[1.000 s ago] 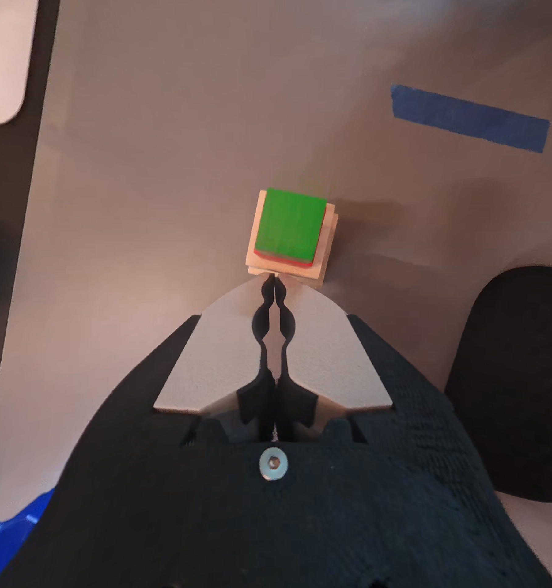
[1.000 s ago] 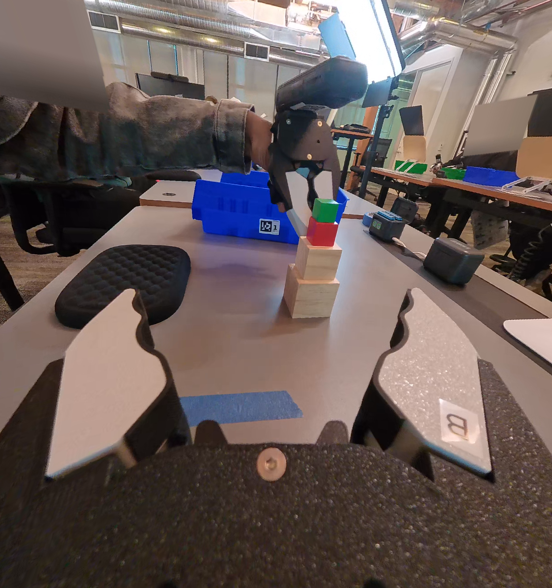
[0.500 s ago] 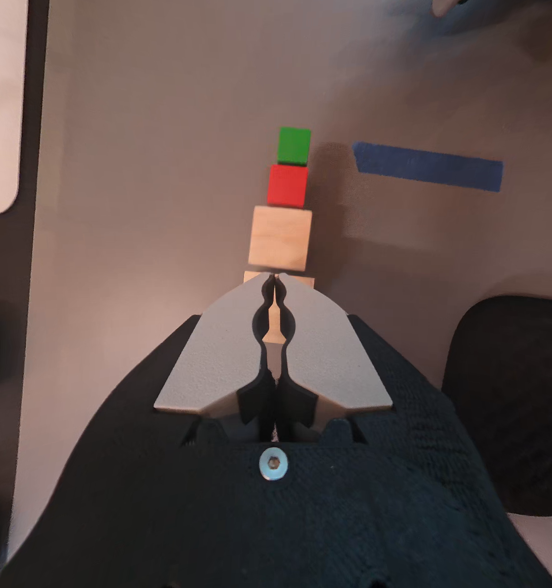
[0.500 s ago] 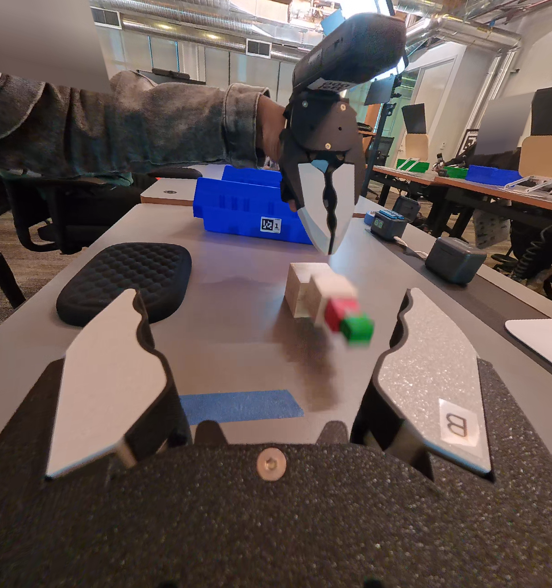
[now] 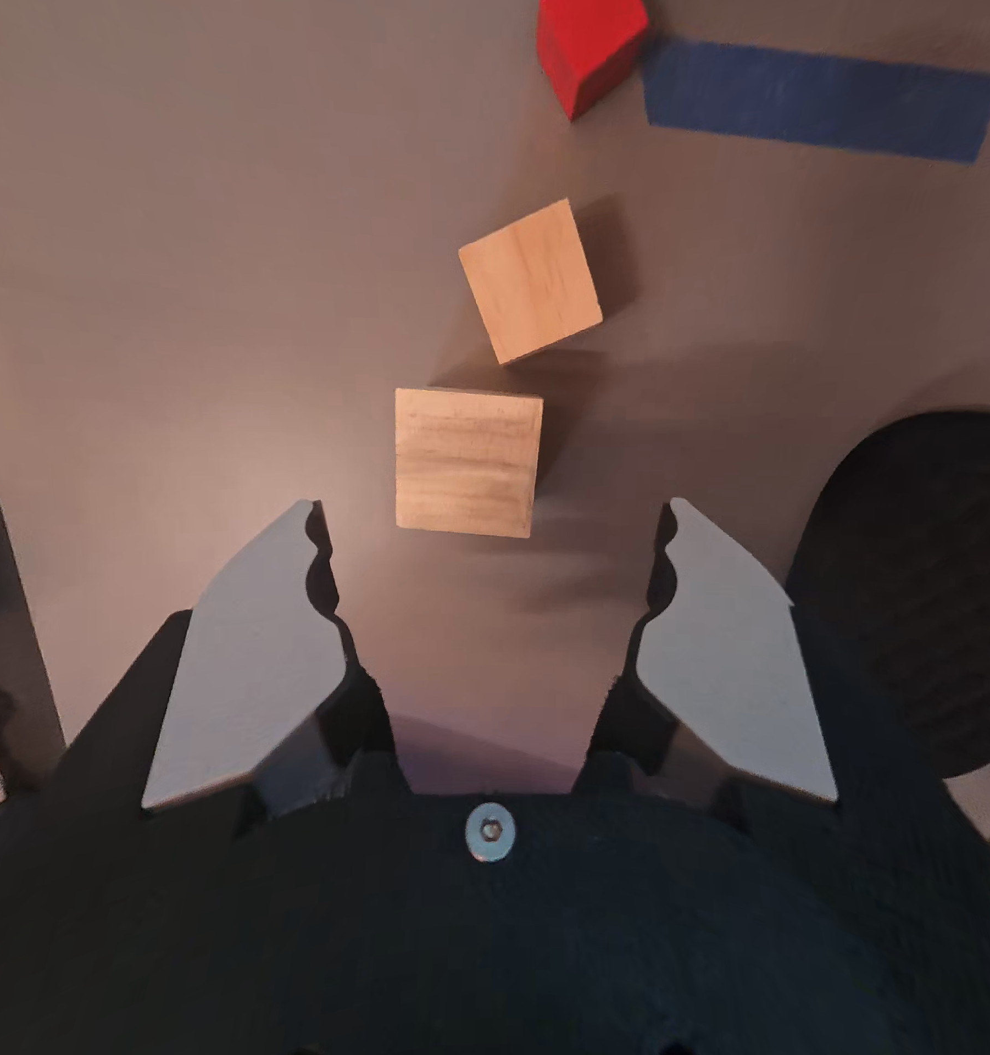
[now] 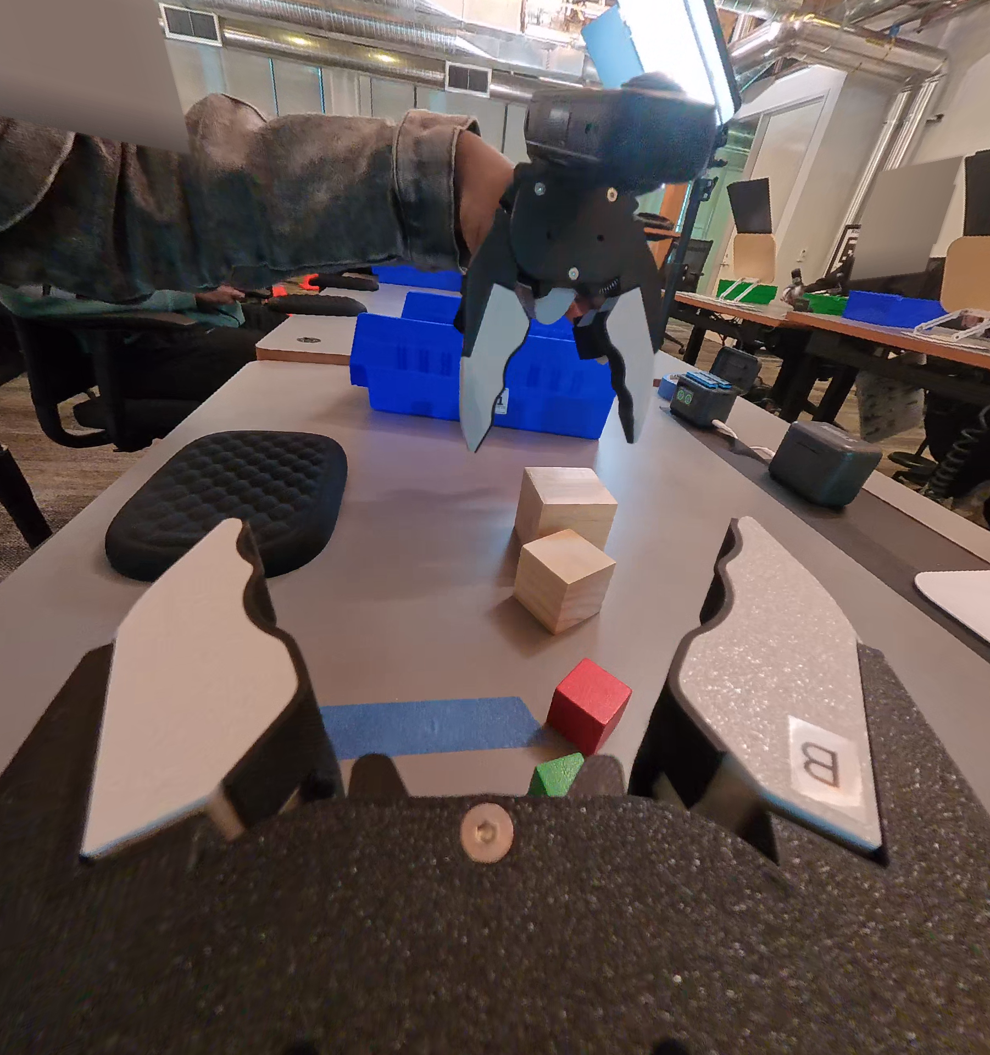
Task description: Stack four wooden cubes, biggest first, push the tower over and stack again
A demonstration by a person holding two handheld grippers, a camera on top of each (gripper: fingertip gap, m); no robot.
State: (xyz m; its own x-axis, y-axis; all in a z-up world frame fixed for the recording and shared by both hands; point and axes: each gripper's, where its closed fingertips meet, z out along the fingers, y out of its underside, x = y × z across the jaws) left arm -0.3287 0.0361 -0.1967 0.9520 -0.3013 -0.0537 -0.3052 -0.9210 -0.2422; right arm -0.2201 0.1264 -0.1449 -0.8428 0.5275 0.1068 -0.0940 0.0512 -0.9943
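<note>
Toppled since a second ago, four cubes litter the bench (image 6: 424,571); left claw (image 5: 490,514) gapes empty over the biggest cube (image 5: 467,462), ready to restack; right claw (image 6: 481,542) idles, released.

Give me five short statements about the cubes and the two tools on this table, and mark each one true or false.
1. The four cubes stand stacked in a tower. False: the large plain cube, the smaller plain cube, the red cube and the green cube all lie apart on the table.
2. The left tool hangs above the large plain cube with its fingers spread. True.
3. The right tool grips the red cube. False: its fingers are wide apart, touching nothing.
4. The red cube lies at the end of the blue tape strip. True.
5. The green cube sits on the black pad. False: it lies near the red cube.
</note>
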